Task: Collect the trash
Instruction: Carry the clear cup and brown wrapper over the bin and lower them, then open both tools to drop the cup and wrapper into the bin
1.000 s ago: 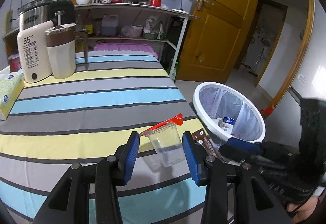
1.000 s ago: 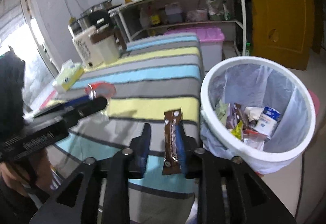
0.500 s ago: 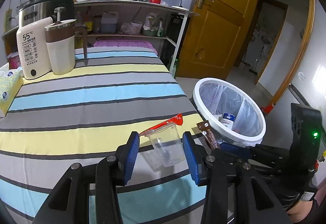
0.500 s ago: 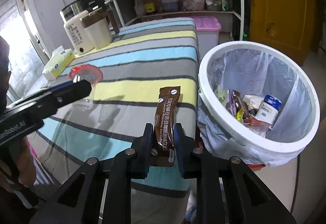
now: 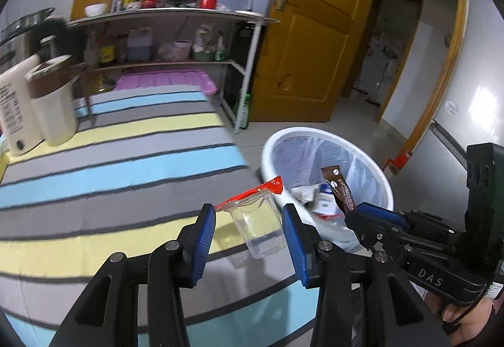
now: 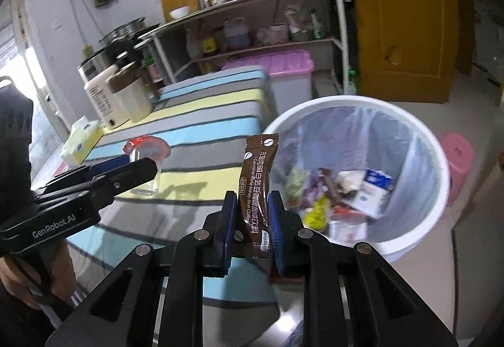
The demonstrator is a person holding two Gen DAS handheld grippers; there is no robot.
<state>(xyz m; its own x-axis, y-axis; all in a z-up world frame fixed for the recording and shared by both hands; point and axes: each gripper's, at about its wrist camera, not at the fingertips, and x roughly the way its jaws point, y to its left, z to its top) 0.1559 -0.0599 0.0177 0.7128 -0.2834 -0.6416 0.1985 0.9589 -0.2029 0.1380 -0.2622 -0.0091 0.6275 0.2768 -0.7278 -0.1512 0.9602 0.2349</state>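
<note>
My right gripper (image 6: 252, 233) is shut on a brown coffee sachet (image 6: 255, 186), held upright beside the rim of the white trash bin (image 6: 434, 164). The sachet (image 5: 338, 189) and the right gripper (image 5: 375, 217) also show in the left wrist view, in front of the bin (image 5: 382, 183). The bin holds several wrappers and a small carton. My left gripper (image 5: 249, 240) is open, its blue pads on either side of a clear plastic cup with a red peeled lid (image 5: 256, 221) that stands at the table's edge. The cup (image 6: 148, 158) and the left gripper (image 6: 138, 167) show in the right wrist view.
The striped tablecloth (image 5: 110, 170) covers the table. A white kettle and a cream mug (image 5: 53, 104) stand at its far left, a tissue pack (image 6: 82, 142) beside them. A metal shelf (image 5: 170, 41) with bottles, a pink-lidded bin (image 6: 277, 66) and a yellow door (image 5: 312, 41) are behind.
My right gripper has carried the sachet from over the table edge up toward the bin's rim. The left gripper stays open around the cup and has swung right, toward the bin.
</note>
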